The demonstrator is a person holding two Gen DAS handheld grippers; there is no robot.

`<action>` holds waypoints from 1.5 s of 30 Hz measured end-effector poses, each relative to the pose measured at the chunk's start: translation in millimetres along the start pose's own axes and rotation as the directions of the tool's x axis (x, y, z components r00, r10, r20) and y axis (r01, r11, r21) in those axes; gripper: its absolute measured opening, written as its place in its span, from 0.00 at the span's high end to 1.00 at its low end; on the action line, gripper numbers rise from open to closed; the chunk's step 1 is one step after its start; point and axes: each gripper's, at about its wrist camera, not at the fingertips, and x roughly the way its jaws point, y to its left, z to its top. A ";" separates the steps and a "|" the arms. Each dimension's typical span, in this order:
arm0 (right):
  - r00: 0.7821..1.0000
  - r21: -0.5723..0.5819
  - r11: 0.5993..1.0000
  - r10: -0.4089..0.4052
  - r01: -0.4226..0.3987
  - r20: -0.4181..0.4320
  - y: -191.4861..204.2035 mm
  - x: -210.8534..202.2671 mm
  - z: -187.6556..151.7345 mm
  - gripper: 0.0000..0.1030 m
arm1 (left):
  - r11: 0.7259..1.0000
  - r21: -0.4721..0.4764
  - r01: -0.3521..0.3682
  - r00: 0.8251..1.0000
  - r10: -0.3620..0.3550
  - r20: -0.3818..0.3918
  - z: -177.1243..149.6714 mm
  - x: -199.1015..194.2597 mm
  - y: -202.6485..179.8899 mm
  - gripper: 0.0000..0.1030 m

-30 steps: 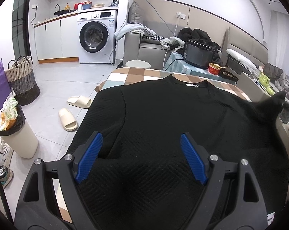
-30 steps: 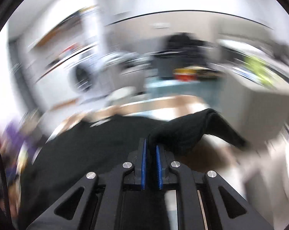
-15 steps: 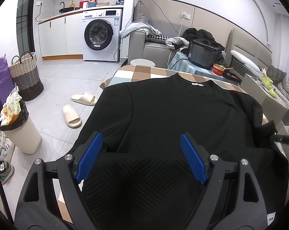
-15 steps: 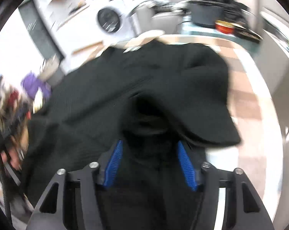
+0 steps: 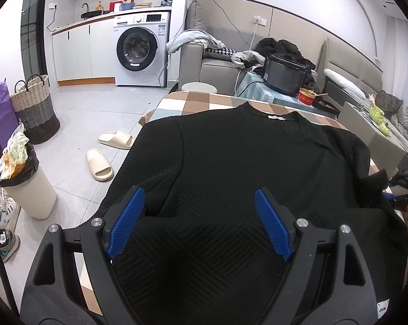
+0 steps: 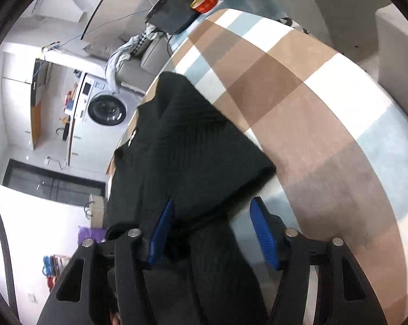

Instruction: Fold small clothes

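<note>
Sweater (image 5: 231, 162), black and ribbed, lies spread on the checked tablecloth (image 6: 325, 124), collar at the far end. We note the left gripper (image 5: 198, 224) angled down over the near hem, jaws wide apart, nothing clamped. The right gripper (image 6: 212, 233), rolled sideways at the right edge, has jaws closing with a fold of sleeve between them, pads not visibly pressing. Slippers (image 5: 99, 163), a bin (image 5: 28, 189) and a washing machine (image 5: 141, 51) stand to the left.

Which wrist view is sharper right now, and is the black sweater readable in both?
Left wrist view: sharp, evenly lit, the black sweater keeps its knit texture, fisheye bends the walls. Right wrist view: rolled sideways, slightly soft; the sweater shows ribbing, but goes featureless black near the right gripper.
</note>
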 end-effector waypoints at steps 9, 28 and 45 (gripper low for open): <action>0.947 -0.220 0.969 -0.036 0.112 0.320 81.7 -52.7 57.5 0.95 | 0.999 -0.029 -0.028 1.000 0.029 0.009 -0.2 -5.2 14.2 0.20; 0.999 -0.498 0.866 0.048 -0.055 -0.026 163.7 11.5 27.8 0.73 | 0.998 -0.042 -0.053 0.999 0.054 0.010 1.9 -6.4 26.2 0.20; 0.971 -0.579 0.814 -0.112 -0.031 -0.210 98.7 45.8 -38.5 0.58 | 0.968 -0.228 -0.108 0.994 0.098 -0.055 -2.3 -3.0 73.9 0.20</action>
